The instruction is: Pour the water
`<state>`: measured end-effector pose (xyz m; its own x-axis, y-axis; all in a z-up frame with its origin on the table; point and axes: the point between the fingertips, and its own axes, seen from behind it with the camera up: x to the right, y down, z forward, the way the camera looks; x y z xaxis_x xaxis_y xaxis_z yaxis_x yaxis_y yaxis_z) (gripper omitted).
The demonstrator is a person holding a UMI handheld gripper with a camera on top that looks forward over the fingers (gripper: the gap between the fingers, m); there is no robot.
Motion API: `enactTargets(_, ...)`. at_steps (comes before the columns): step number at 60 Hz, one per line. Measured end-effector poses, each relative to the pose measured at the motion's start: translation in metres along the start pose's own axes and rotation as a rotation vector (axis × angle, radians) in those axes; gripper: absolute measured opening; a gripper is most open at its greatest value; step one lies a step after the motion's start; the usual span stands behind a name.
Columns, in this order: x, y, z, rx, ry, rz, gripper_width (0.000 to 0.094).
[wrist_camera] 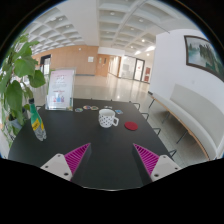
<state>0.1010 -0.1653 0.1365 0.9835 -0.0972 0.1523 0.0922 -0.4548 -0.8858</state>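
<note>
A white mug (107,118) with a red pattern stands on the dark table (90,145), beyond my fingers and a little right of the table's middle. A plastic bottle (37,124) with a green and yellow label stands upright near the table's left edge, ahead of the left finger. My gripper (112,158) is open, its magenta pads (76,156) wide apart with only bare table between them. Both the mug and the bottle are well ahead of the fingertips.
A leafy green plant (14,85) hangs over the table's left side. A white sign board (61,90) stands behind the table's far edge. Small flat items (90,108) lie at the far edge and one (130,126) right of the mug. White seating (185,110) runs along the right.
</note>
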Motion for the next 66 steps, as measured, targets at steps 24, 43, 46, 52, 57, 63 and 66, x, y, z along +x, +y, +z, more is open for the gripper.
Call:
enactTargets(24,-0.065,0.037,-0.037,-0.004,-0.043,-0.046,0.0856)
enactTargets(43,-0.267,0.013,-0.005,0.094,-0.274,-0.048,0.0852)
enactTargets(46,-0.294,0.005,0.009,0.112,-0.285,-0.051,0.0852)
enactTargets(52,-0.329,-0.008,0.041,0.136,-0.28,-0.053,0.0854)
enactTargets(57,-0.345,-0.017,0.065,0.143,-0.271,-0.035,0.0854)
enactTargets(63,-0.356,-0.029,0.091,0.167,-0.247,-0.023,0.0843)
enactTargets(66,-0.353,-0.029,0.097,0.176,-0.238,-0.022,0.0808)
